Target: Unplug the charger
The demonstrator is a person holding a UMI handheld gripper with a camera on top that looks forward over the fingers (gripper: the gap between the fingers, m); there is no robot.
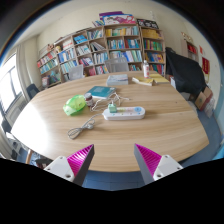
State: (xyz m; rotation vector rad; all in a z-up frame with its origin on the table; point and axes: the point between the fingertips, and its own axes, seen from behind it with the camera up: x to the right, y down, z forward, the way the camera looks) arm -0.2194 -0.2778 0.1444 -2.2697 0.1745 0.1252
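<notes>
A white power strip (124, 113) lies on the round wooden table (150, 135), well beyond my fingers. A white charger (113, 104) is plugged into its left end, and a grey cable (84, 127) trails from there to the left across the table. My gripper (112, 160) is open and empty. Its two magenta-padded fingers (75, 161) stand wide apart above the table's near edge.
A green bag (75, 104) lies left of the strip, with a blue book (99, 92) behind it. A white box (118, 78), a bottle (145, 70) and books (152, 81) sit at the far side. Bookshelves (105, 48) line the back wall. A dark chair (184, 72) stands at the right.
</notes>
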